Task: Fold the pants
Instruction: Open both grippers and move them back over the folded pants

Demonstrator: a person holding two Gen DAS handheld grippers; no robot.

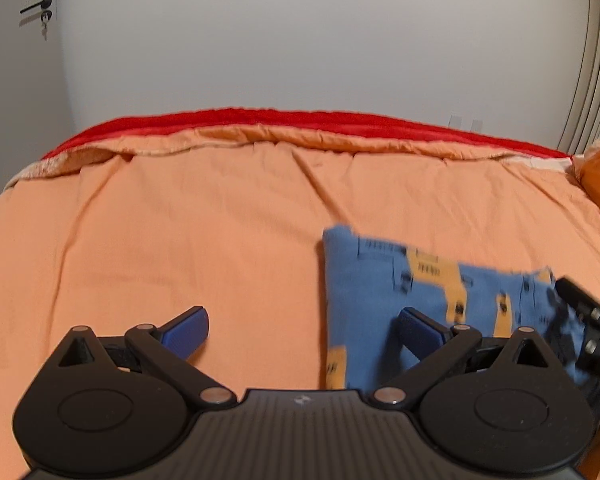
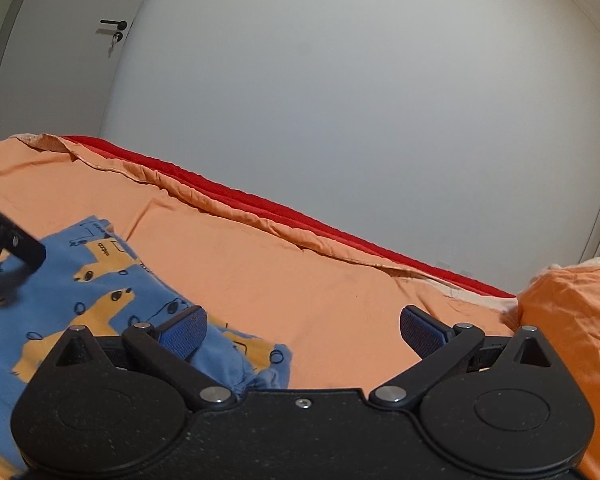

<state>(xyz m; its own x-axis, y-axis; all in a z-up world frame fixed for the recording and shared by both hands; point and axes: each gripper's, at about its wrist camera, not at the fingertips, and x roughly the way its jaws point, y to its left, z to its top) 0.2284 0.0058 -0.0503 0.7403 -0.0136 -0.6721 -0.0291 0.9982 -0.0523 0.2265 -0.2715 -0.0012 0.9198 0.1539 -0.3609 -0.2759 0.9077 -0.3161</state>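
Note:
The pants (image 1: 384, 300) are blue with yellow animal prints and lie folded into a compact shape on the orange bed sheet (image 1: 180, 220). In the left wrist view my left gripper (image 1: 304, 330) is open above the sheet, its right finger over the pants' left part. Part of the other gripper's black body shows at the right edge. In the right wrist view the pants (image 2: 112, 300) lie at lower left. My right gripper (image 2: 304, 334) is open, its left finger over the pants' right edge and its right finger over bare sheet. Nothing is held.
The bed's far edge shows a red blanket (image 1: 300, 118) against a white wall. An orange pillow (image 2: 572, 312) lies at the right. A door with a black handle (image 2: 114, 24) stands at the far left.

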